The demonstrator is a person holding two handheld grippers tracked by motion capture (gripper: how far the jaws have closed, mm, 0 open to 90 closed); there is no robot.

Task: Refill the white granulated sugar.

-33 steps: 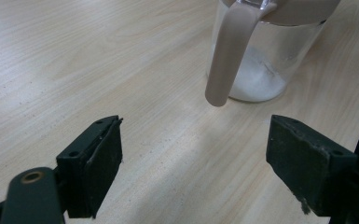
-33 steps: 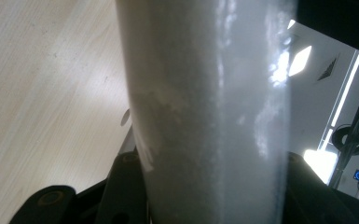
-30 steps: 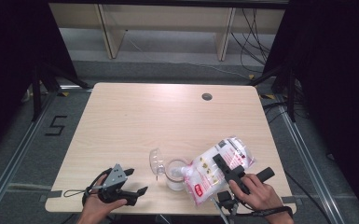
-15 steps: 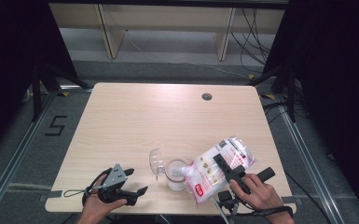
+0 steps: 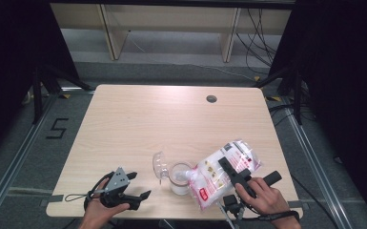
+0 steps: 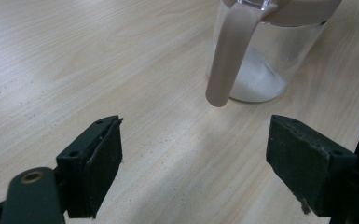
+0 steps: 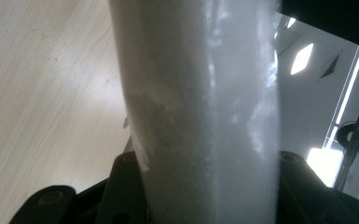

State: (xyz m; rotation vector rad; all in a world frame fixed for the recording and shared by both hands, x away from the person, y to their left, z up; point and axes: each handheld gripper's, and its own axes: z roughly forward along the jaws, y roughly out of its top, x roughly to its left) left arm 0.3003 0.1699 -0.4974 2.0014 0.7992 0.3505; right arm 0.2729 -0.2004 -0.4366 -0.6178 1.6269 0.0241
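A clear jar (image 5: 179,178) with a beige rim and handle (image 6: 227,51) stands near the table's front edge, its hinged clear lid (image 5: 159,164) flipped open to the left. White powder lies in its bottom (image 6: 256,84). My right gripper (image 5: 228,171) is shut on a clear bag of white powder (image 5: 221,172) with red print, tilted so its lower end rests over the jar's mouth. That bag (image 7: 200,107) stands between the jaws in the right gripper view. My left gripper (image 5: 139,186) rests open on the table left of the jar, nothing between its jaws.
The light wooden table (image 5: 138,119) has a round cable hole (image 5: 211,98) at the back right. Black stands and cables sit on the floor around it. A wooden shelf frame (image 5: 171,19) runs behind the table.
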